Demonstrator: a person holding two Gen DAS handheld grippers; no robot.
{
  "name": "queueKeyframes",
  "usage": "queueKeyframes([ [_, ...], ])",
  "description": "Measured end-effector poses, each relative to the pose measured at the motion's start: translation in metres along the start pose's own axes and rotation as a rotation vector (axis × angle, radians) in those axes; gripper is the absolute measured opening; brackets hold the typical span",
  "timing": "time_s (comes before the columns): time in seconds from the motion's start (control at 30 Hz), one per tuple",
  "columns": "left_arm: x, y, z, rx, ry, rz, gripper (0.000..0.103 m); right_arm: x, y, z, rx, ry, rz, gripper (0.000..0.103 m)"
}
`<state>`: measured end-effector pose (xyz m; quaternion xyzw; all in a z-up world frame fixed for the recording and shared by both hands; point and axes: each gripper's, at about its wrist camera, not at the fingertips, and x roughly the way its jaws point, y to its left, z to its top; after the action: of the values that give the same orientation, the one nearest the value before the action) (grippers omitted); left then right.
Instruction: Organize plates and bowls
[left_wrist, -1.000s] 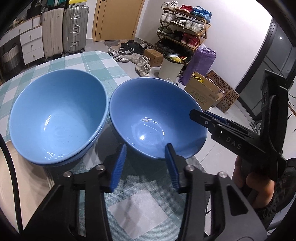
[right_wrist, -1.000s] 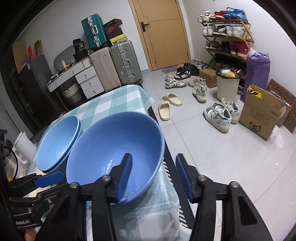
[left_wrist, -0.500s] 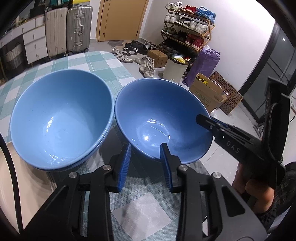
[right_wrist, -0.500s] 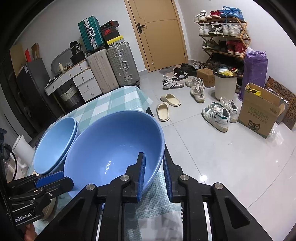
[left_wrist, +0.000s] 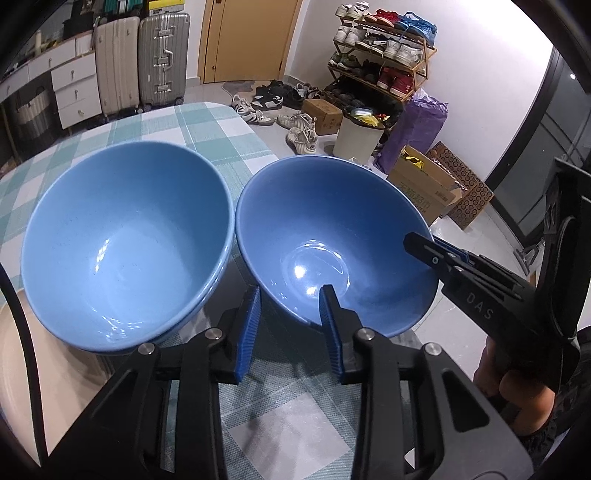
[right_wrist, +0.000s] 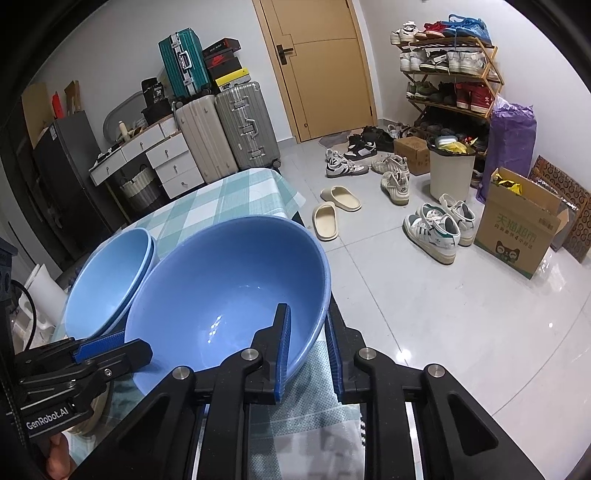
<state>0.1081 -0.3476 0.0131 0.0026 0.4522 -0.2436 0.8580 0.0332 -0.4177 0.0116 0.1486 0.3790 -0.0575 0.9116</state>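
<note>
A darker blue bowl (left_wrist: 332, 236) sits at the checked table's right edge; it also shows in the right wrist view (right_wrist: 229, 295). To its left stand two stacked light blue bowls (left_wrist: 125, 243), also in the right wrist view (right_wrist: 110, 277). My right gripper (right_wrist: 306, 350) is shut on the darker bowl's right rim, one finger inside, one outside; it shows in the left wrist view (left_wrist: 436, 254). My left gripper (left_wrist: 290, 328) straddles the bowl's near rim, jaws still apart, and shows in the right wrist view (right_wrist: 110, 345).
A cream plate (left_wrist: 22, 354) lies under the stacked bowls at the left. The table edge (right_wrist: 295, 206) drops to a tiled floor with shoes, slippers, a bin (right_wrist: 450, 170), a cardboard box (right_wrist: 524, 229) and a shoe rack. Suitcases and drawers stand behind.
My right gripper closed onto the darker bowl's rim. My left gripper narrowed and moved forward, so its right finger is now inside the bowl.
</note>
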Motion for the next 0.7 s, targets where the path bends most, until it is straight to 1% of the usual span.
queueKeyframes([
  [0.4, -0.021, -0.004, 0.006, 0.022, -0.035, -0.001, 0.029, -0.020, 0.007, 0.004, -0.006, -0.050, 0.001, 0.019],
  [0.7, -0.053, -0.009, 0.009, 0.041, -0.086, 0.004, 0.029, -0.044, 0.017, 0.008, -0.005, -0.120, 0.005, 0.019],
])
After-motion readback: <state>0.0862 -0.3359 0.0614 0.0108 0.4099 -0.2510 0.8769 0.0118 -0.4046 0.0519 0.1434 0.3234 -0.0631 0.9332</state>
